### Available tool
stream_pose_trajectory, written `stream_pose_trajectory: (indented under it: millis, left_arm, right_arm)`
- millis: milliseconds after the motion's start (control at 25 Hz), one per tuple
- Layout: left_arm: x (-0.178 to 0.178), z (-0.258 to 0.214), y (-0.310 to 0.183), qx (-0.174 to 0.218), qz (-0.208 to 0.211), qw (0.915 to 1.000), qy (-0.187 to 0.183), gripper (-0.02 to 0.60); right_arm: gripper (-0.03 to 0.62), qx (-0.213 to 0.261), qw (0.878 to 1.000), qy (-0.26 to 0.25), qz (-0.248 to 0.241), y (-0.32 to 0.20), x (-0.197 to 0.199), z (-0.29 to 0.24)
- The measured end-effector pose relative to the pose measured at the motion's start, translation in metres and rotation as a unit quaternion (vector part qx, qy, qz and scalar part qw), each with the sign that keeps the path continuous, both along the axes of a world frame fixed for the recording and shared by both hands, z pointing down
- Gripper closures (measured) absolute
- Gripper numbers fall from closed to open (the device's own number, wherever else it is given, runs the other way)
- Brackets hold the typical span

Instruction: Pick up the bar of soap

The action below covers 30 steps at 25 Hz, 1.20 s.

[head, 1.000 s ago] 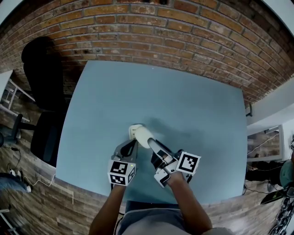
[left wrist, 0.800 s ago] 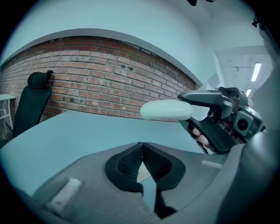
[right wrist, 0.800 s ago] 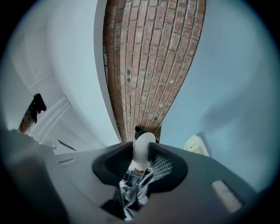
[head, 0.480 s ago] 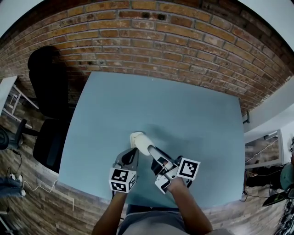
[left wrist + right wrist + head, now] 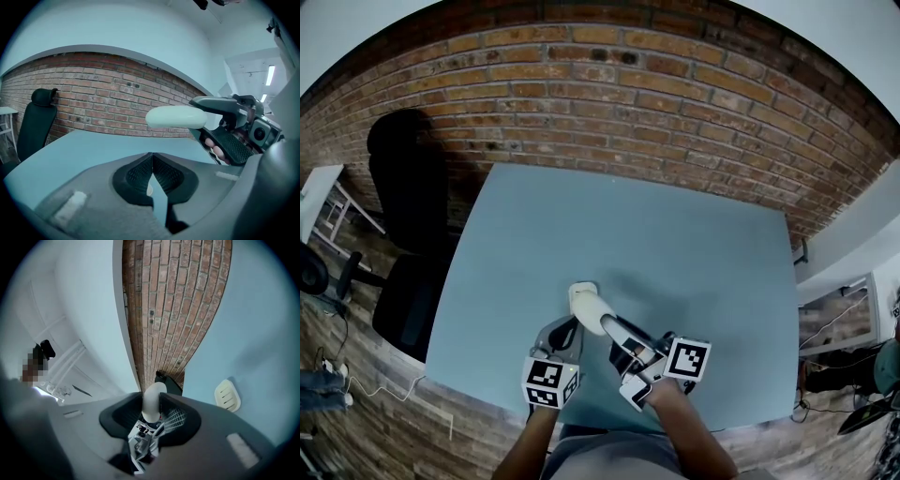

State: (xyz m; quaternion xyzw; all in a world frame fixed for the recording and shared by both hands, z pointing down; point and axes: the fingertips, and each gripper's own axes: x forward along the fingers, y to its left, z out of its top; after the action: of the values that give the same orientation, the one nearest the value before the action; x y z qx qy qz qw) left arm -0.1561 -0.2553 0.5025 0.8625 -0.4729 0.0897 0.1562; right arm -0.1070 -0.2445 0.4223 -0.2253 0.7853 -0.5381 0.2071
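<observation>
The white bar of soap [image 5: 592,316] hangs above the blue table [image 5: 694,253], and my right gripper [image 5: 606,325] is shut on its near end. In the right gripper view the soap [image 5: 154,391] stands on edge between the pads. Below it on the table lies the cream soap dish [image 5: 228,395], whose edge [image 5: 580,291] also shows in the head view. My left gripper [image 5: 563,335] is just left of the soap, lower, its jaws shut with nothing in them [image 5: 151,158]. From the left gripper view the soap [image 5: 176,117] juts out of the right gripper's fingers [image 5: 220,105].
A brick wall [image 5: 675,94] runs along the table's far edge. A black office chair [image 5: 405,187] stands at the table's left side. Shelving [image 5: 839,305] sits off the right edge. The table's near edge is right under the person's arms.
Both grippers have risen a little above the table. The soap has gone up with the right gripper, away from the dish. The jaws look unchanged.
</observation>
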Motion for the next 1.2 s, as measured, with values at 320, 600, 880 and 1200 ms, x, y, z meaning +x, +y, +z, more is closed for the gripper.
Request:
stream_pose_trajectory:
  millis: [320,600,880,1200]
  left_arm:
    - [0.004,-0.035,0.007,0.024,0.007,0.9997,0.0,0.578]
    - [0.006,-0.07,0.007,0.053,0.011,0.9985,0.003,0.578]
    - [0.008,-0.099,0.006,0.075,0.009,0.9971,0.015,0.578]
    - [0.01,-0.108,0.003,0.082,0.006,0.9964,0.019,0.578]
  right_arm:
    - [0.477,0.013,1.0,-0.011,-0.01,0.007,0.002,-0.02]
    - [0.477,0.025,0.999,-0.038,-0.008,0.009,0.006,-0.048]
    - [0.477,0.04,0.998,-0.057,0.003,0.007,0.015,-0.07]
    - [0.477,0.04,0.997,-0.067,0.013,0.003,0.022,-0.074]
